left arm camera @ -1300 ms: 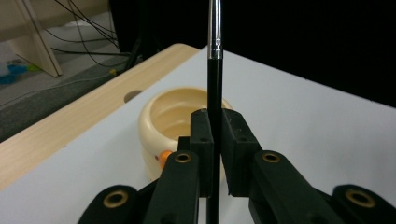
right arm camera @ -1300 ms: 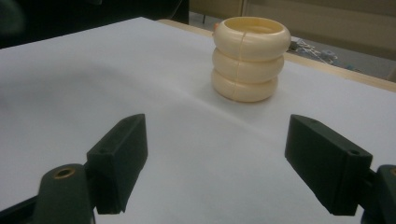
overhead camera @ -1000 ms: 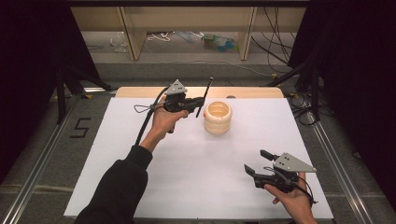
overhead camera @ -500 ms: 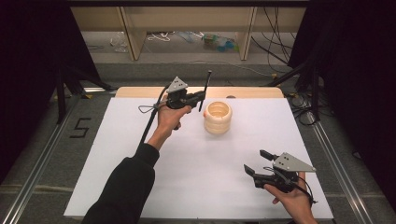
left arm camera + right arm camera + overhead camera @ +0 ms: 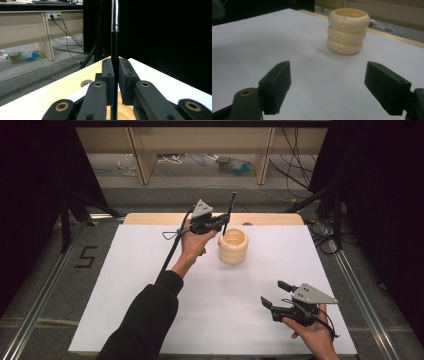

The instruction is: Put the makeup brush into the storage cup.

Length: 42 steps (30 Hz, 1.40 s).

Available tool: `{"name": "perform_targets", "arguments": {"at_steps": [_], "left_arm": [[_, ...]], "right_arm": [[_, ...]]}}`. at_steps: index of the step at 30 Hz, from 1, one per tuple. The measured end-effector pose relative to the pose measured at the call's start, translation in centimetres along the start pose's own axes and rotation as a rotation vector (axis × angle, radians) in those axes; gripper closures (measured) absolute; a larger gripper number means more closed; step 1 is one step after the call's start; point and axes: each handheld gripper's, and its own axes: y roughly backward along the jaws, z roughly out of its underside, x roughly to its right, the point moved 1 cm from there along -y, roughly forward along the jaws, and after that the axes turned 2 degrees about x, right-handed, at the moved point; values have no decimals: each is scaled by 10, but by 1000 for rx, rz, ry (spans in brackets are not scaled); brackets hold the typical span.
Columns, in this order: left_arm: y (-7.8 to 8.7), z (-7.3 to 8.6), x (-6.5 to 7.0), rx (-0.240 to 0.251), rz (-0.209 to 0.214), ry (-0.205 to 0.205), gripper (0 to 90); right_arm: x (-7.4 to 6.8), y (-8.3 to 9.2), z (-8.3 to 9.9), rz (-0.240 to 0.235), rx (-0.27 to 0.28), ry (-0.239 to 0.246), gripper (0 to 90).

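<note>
Rod (image 5: pixel 228 218), thin and black, now over mouth of cream ringed holder (image 5: pixel 233 246), lower tip at its rim; a second ago it stood left of holder, so carry is nearly done; my left tongs (image 5: pixel 221 221) clamped on rod, near upright; judge lowering comes next; my right tongs (image 5: pixel 272 294) jaws apart, idle near front edge of white table (image 5: pixel 125 285).

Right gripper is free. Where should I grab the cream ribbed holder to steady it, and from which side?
Take the cream ribbed holder across its middle ring from the near side, level with the table. The open right gripper already faces it; the grooves between its three rings should seat the pads, and the left gripper holds the black rod above the rim.
</note>
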Motion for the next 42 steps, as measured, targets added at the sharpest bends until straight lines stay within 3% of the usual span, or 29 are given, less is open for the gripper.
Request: {"name": "perform_targets", "arguments": {"at_steps": [5,6,8,13,15,16,21,33,41,42], "left_arm": [[-8,2,4,11,0,2,837],[-10,2,4,15,0,1,837],[-14,3,5,18,-6,2,837],[-20,8,4,29,-17,16,837],[-24,12,4,25,-15,25,837],[-26,14,4,22,-19,25,837],[-30,19,8,16,-8,15,837],[-32,32,9,-10,-8,-8,836],[-31,39,6,-21,-11,2,836],[-30,40,6,-20,-11,7,837]], "right_arm": [[1,-2,0,3,27,19,224],[0,-1,0,-7,19,-9,224],[2,-2,0,2,25,19,224],[2,-3,0,-3,32,16,224],[2,-2,0,-1,15,18,224],[2,-3,0,-3,37,16,224],[2,-2,0,-4,33,11,224],[0,-1,0,-11,25,1,224],[1,-1,0,-9,24,10,225],[0,-1,0,-14,16,-8,225]]}}
